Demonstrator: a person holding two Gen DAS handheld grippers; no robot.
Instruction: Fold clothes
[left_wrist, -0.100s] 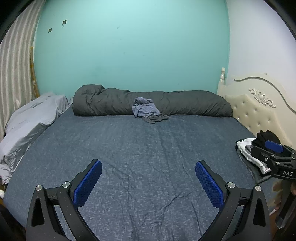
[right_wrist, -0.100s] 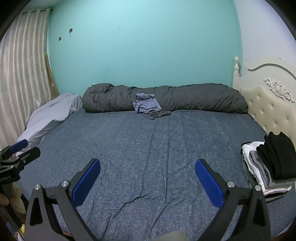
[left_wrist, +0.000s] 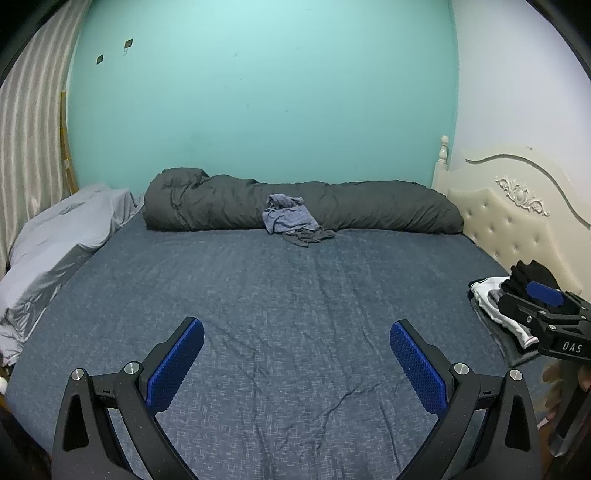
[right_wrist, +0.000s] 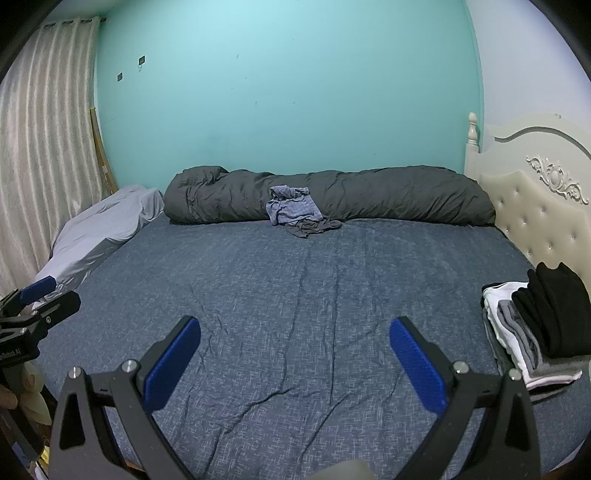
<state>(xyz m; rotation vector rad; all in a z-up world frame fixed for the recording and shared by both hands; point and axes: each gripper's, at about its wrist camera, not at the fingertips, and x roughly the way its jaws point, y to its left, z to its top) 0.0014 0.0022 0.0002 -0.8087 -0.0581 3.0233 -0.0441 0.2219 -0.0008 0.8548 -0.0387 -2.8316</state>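
Observation:
A crumpled blue-grey garment (left_wrist: 288, 218) (right_wrist: 291, 209) lies at the far side of the bed against the rolled duvet, with a darker grey piece (left_wrist: 308, 237) (right_wrist: 312, 228) just in front of it. A stack of folded clothes (right_wrist: 535, 325) (left_wrist: 495, 306), white and grey below and black on top, sits at the bed's right edge. My left gripper (left_wrist: 295, 338) hovers open over the near part of the bed, nothing between its blue pads. My right gripper (right_wrist: 295, 336) is open too, likewise holding nothing, with the folded stack to its right.
The blue patterned bedsheet (left_wrist: 295, 288) spreads wide between grippers and garments. A rolled dark grey duvet (left_wrist: 314, 205) lies along the teal wall. A pale grey pillow (left_wrist: 62, 236) sits at left, a cream tufted headboard (right_wrist: 535, 206) at right, curtains (right_wrist: 44, 140) at far left.

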